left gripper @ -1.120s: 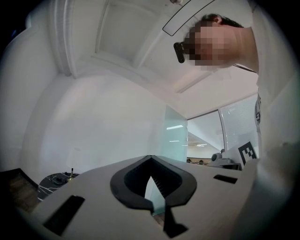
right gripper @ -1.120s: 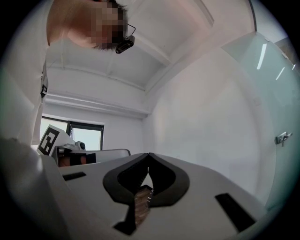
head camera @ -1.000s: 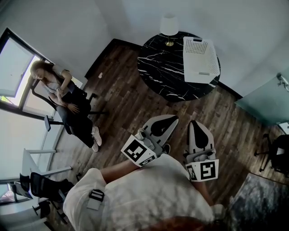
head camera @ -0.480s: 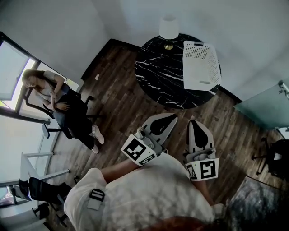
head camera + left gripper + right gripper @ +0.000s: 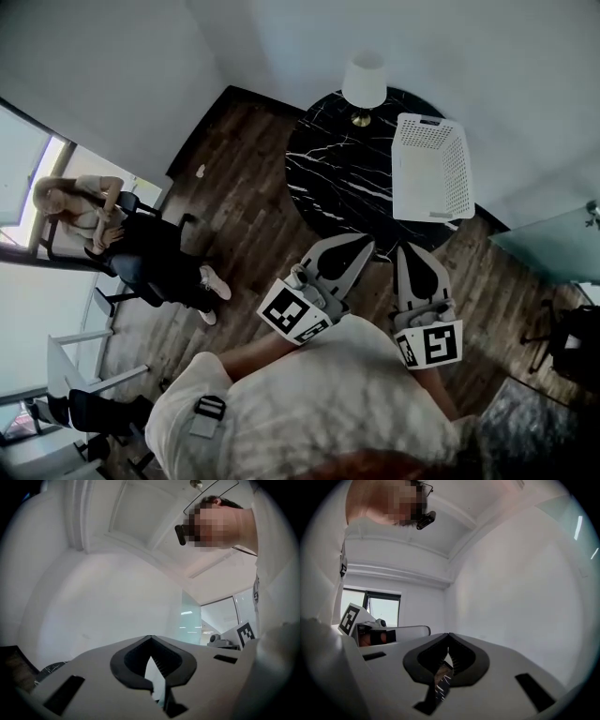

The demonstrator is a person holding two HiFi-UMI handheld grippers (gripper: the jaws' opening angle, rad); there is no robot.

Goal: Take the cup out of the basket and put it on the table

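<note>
A white perforated basket (image 5: pixel 431 167) stands on the right side of a round black marble table (image 5: pixel 333 159). No cup shows in any view; the basket's inside is hidden from here. My left gripper (image 5: pixel 360 242) and right gripper (image 5: pixel 405 250) are held side by side close to the person's chest, above the wooden floor and short of the table's near edge. Both point toward the table. In the left gripper view the left gripper (image 5: pixel 149 638) has its jaws closed tip to tip with nothing between them. The right gripper (image 5: pixel 448 634) looks the same in its own view.
A small lamp (image 5: pixel 364 80) with a white shade stands at the table's far edge. A person (image 5: pixel 112 234) sits on a chair by the window at the left. A glass partition (image 5: pixel 553 246) and a dark office chair (image 5: pixel 574 337) are at the right.
The table and basket sit lower and nearer in the head view, and the seated person has slid left. Both grippers keep the same pose against the chest.
</note>
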